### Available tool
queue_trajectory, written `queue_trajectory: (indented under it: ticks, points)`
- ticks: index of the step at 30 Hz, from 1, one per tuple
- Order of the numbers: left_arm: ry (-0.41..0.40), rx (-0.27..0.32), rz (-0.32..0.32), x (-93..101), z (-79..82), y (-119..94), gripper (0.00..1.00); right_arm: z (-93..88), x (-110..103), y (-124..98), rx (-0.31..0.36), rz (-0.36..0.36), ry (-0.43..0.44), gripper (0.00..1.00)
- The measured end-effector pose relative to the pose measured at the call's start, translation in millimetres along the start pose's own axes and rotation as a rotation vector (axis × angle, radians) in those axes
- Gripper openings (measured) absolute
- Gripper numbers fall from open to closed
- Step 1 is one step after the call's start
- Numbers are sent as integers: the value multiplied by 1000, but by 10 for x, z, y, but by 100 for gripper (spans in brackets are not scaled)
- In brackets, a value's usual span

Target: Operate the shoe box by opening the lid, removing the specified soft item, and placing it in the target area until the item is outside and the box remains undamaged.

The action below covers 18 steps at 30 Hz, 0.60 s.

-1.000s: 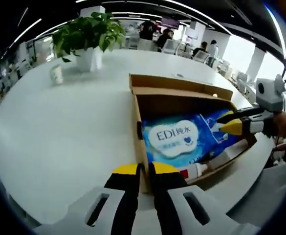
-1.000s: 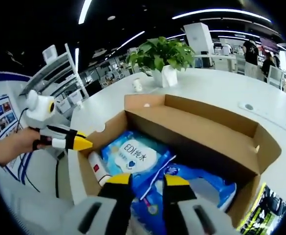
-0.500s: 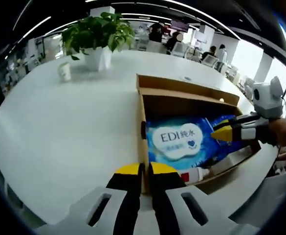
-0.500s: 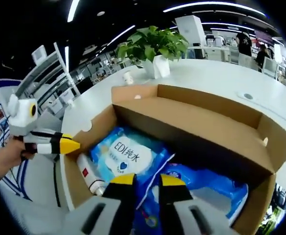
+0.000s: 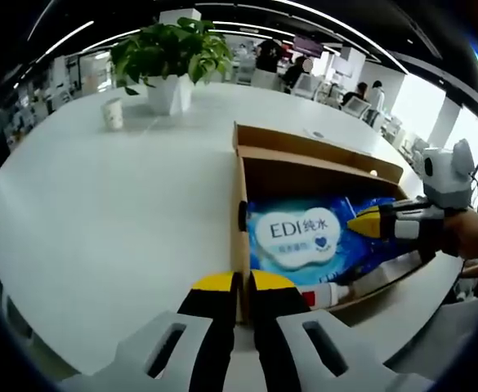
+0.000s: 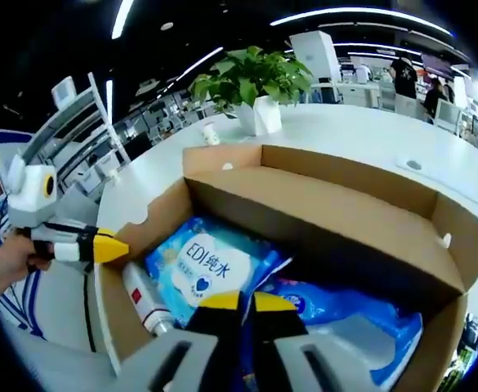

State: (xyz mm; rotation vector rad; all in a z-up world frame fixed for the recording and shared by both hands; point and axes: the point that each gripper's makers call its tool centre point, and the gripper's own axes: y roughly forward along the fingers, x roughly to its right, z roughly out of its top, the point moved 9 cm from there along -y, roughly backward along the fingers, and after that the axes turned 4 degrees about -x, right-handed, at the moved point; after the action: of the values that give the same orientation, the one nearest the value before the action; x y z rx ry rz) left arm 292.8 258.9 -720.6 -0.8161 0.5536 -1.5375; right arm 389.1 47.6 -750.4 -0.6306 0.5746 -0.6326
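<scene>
The cardboard shoe box (image 5: 312,155) (image 6: 320,204) stands open on the white table. Inside lies a soft blue wipes pack (image 5: 300,237) (image 6: 202,265) with a white "EDI" label. My right gripper (image 6: 247,302) is shut on the pack's near edge. In the left gripper view it comes in from the right as the right gripper (image 5: 368,222), its yellow tip on the pack. My left gripper (image 5: 244,282) is shut on the box's near side wall. From the right gripper view, the left gripper (image 6: 112,245) meets the box rim, held by a hand.
A white bottle with a red label (image 5: 328,290) (image 6: 145,298) and a second blue pack (image 6: 345,314) also lie in the box. A potted plant (image 5: 169,49) (image 6: 251,82) and a small cup (image 5: 112,114) stand on the round white table (image 5: 100,212). People sit at desks behind.
My right gripper's jaws, apart before, have closed on the wipes pack's edge after dropping a little lower. The left gripper still clamps the box wall.
</scene>
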Motion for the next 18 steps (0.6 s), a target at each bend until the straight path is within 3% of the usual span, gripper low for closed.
queue_trajectory:
  ticks: [10,18]
  points:
    - [-8,4,12,1,-2,8,3,96,-80,-120,48,19,79,0]
    - [-1,4,19,7,-1,7,3,160,-131,-179,64,26,69,0]
